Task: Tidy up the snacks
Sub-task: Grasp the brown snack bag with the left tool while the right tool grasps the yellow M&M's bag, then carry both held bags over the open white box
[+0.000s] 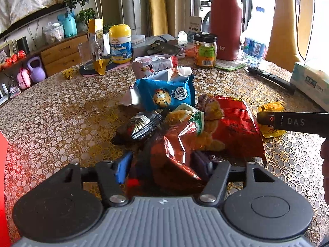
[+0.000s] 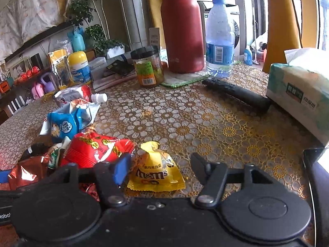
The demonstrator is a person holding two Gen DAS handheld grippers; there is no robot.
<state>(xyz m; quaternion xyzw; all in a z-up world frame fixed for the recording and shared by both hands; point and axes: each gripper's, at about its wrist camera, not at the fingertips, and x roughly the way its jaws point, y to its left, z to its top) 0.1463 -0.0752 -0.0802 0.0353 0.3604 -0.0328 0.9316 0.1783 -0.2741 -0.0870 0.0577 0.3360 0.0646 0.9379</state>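
The left hand-held gripper (image 1: 162, 164) is straddling a light, crinkly red foil packet (image 1: 174, 160), grip uncertain; the right hand-held gripper (image 2: 159, 168), jaws apart, is flanking the soft yellow M&M's pouch (image 2: 156, 173); pinch mid-body.

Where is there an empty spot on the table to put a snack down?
Bare cloth lies left of the snack pile, out to the table edge. Another free patch sits between the pile, the jar and the remote. It is crowded at the back, around the jar, red flask, water bottle and gummies tub.

Black left gripper (image 1: 162, 162), ribbed grey body (blue-padded jaws); right gripper (image 2: 160, 164) black.
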